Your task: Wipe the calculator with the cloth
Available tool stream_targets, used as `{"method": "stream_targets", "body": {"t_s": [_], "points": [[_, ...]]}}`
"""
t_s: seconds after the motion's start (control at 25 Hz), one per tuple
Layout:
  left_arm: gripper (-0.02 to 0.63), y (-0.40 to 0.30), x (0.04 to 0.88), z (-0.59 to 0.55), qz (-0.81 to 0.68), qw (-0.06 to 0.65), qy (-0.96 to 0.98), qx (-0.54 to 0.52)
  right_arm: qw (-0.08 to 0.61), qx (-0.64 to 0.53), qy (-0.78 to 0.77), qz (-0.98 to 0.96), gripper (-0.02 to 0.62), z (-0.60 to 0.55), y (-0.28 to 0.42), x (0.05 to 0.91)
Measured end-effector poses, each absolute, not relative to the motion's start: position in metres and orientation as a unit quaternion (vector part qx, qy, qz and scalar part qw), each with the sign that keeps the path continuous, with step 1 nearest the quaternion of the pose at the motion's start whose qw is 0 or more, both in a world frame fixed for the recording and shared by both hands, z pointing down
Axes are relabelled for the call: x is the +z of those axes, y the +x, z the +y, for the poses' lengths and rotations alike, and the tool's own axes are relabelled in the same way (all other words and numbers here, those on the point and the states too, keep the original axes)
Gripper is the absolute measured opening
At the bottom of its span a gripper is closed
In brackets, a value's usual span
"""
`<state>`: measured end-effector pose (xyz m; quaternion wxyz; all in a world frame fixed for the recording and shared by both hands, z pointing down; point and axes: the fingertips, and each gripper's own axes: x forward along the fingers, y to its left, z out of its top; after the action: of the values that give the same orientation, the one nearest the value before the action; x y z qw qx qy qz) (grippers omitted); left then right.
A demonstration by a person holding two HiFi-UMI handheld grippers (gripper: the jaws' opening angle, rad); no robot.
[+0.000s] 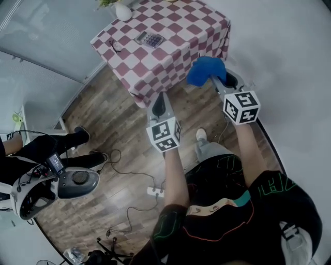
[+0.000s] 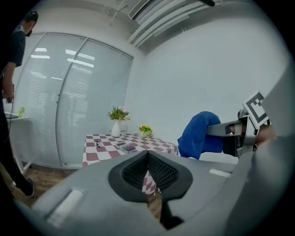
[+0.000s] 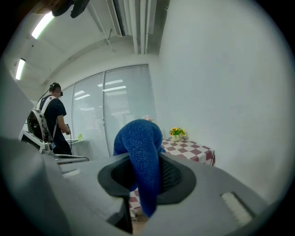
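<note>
Finding one: the calculator (image 1: pixel 149 39) lies flat on the checked surface (image 1: pixel 176 49), toward its far side. A white vase (image 1: pixel 123 11) stands near it at 11 o'clock and a small dark item that cannot be identified lies at 8 o'clock. It is untouched; wiping has not begun.

Finding two: your left hand-held gripper (image 1: pixel 159 102) is clenched on nothing, its jaws pressed together. It hangs over the wooden floor, short of the surface's near corner. The calculator sits at roughly 12 o'clock from it.

Finding three: your right hand-held gripper (image 1: pixel 219 81) is grasping the blue cloth (image 1: pixel 206 70). The cloth bunches ahead of the jaws and one fold hangs below them. It is beside the surface's near right edge, with the calculator well apart at about 10 o'clock.

Recommendation: carry the cloth toward 10 o'clock and lower it until the hanging fold lies across the keys. The calculator looks light and will probably slide on the tablecloth, so steady its near edge with the left hand-held gripper. Stroke toward 4 o'clock, away from the vase.
</note>
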<state>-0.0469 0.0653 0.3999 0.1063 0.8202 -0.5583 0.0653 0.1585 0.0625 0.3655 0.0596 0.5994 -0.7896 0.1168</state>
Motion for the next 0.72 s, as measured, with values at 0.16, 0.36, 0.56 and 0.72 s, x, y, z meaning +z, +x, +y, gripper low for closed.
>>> {"method": "stream_targets", "body": {"t_s": [0.16, 0.36, 0.56, 0.72], "points": [[0.011, -0.026, 0.395, 0.019, -0.560, 0.104, 0.818, 0.074, 0.054, 0.125, 0.592, -0.795, 0.104, 0.020, 0.178, 0.370], [0.011, -0.002, 0.391, -0.015, -0.561, 0.093, 0.819, 0.080, 0.041, 0.134, 0.599, -0.789, 0.104, -0.022, 0.212, 0.372], [0.011, -0.002, 0.392, -0.031, -0.571, 0.088, 0.812, 0.080, 0.040, 0.143, 0.592, -0.792, 0.104, -0.052, 0.216, 0.381], [0.010, -0.025, 0.393, -0.045, -0.592, 0.089, 0.797, 0.079, 0.043, 0.143, 0.569, -0.809, 0.104, -0.075, 0.190, 0.385]]}}
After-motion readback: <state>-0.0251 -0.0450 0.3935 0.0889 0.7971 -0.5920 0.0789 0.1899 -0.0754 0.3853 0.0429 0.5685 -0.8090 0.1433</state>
